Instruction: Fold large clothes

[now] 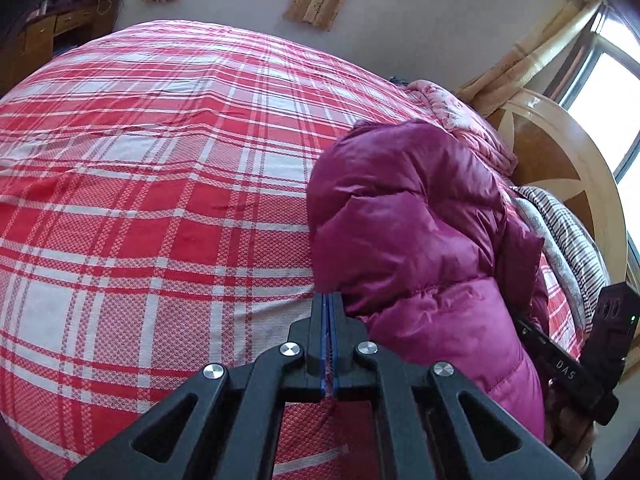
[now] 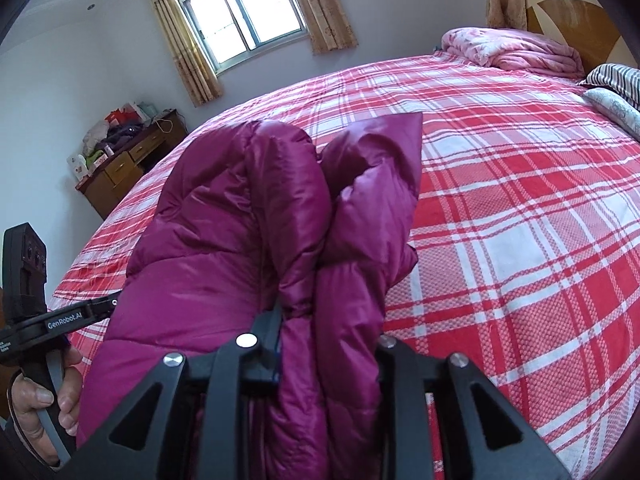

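Note:
A magenta puffer jacket (image 1: 420, 220) lies bunched on the red plaid bed (image 1: 160, 160). My left gripper (image 1: 329, 300) is shut, its tips at the jacket's left edge; a thin bit of fabric may be pinched, I cannot tell. My right gripper (image 2: 328, 312) is shut on a thick fold of the jacket (image 2: 248, 208), which bulges up between its fingers and hides the right one. The right gripper's body shows at the right edge of the left wrist view (image 1: 576, 360). The left gripper and the hand holding it show at the left edge of the right wrist view (image 2: 36, 320).
A pink folded quilt (image 2: 516, 50) and striped pillows (image 2: 616, 80) lie at the head of the bed by the wooden headboard (image 1: 560, 160). A cluttered wooden desk (image 2: 128, 160) stands by the wall under a curtained window (image 2: 240, 12).

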